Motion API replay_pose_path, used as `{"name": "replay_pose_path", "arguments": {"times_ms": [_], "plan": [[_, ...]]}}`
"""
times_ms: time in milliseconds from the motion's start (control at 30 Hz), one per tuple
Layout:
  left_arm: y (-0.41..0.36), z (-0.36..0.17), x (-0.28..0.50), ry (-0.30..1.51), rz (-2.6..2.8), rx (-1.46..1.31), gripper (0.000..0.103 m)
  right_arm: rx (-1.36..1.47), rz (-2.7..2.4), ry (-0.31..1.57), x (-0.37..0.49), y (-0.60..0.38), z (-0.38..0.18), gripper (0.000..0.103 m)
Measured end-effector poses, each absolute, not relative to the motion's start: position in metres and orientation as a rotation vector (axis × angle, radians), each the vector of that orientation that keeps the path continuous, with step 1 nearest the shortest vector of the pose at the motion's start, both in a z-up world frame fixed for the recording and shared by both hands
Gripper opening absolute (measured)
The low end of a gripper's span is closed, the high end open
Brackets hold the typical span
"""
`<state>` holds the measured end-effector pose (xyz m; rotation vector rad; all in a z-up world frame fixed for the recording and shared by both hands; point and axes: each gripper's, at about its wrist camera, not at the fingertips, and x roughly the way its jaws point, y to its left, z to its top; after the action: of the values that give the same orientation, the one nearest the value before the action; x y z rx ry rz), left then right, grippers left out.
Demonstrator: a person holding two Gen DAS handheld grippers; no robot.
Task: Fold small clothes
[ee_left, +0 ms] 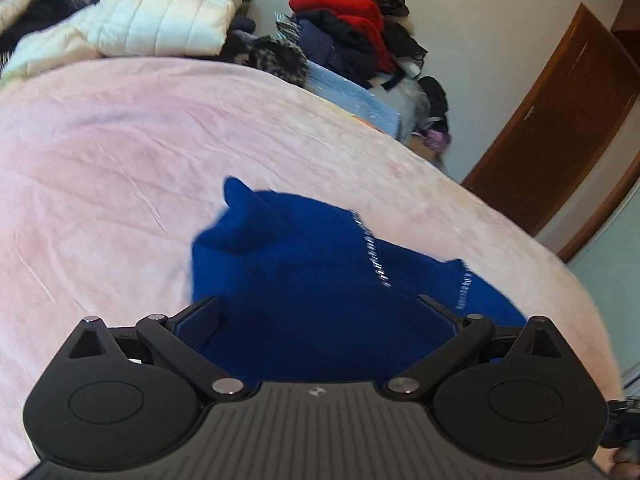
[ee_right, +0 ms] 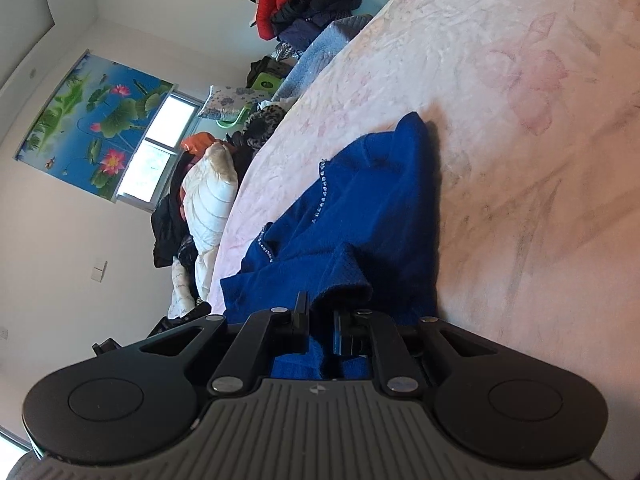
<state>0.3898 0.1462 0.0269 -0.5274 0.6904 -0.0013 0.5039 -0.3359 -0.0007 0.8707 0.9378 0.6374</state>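
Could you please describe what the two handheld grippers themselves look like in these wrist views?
Both the left gripper and right gripper look alike: matte black plastic, two round side discs with oval insets, angled link bars with silver pivot pins, a ribbed grey centre plate bearing a small white logo, and fingers faced with dark pads. No cables show.

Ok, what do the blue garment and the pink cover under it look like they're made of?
Blue garment: looks like a soft knit or fleece, matte and fuzzy, with a row of shiny beads along a seam. Pink cover: seems a plush, velvety fabric, faint floral print, fine creases with a slight sheen.
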Motion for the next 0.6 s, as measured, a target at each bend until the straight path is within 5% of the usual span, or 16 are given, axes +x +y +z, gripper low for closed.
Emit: {"name": "replay_pose_path", "arguments": {"times_ms": [200, 367, 400, 433, 467, 600], "plan": [[0.169, 0.002, 0.351, 0.704, 0.086, -0.951, 0.103, 0.893, 0.642, 0.946, 0.504, -0.340, -0.009, 0.017], [0.172, -0.001, 0.363, 0.688, 0.118, -0.948, 0.096, 0.894, 0.660, 0.938, 0.504, -0.337, -0.008, 0.017], [0.173, -0.003, 0.370, 0.688, 0.123, -0.940, 0.069, 0.901, 0.660, 0.936, 0.504, -0.337, -0.009, 0.017], [0.175, -0.005, 0.377, 0.712, 0.141, -0.933, 0.027, 0.908, 0.658, 0.933, 0.504, -0.336, -0.010, 0.017], [0.177, -0.008, 0.384, 0.746, 0.155, -0.936, 0.013, 0.913, 0.653, 0.932, 0.505, -0.336, -0.011, 0.017], [0.184, -0.008, 0.390, 0.714, 0.186, -0.952, 0.004, 0.931, 0.661, 0.908, 0.505, -0.333, -0.005, 0.015]]}}
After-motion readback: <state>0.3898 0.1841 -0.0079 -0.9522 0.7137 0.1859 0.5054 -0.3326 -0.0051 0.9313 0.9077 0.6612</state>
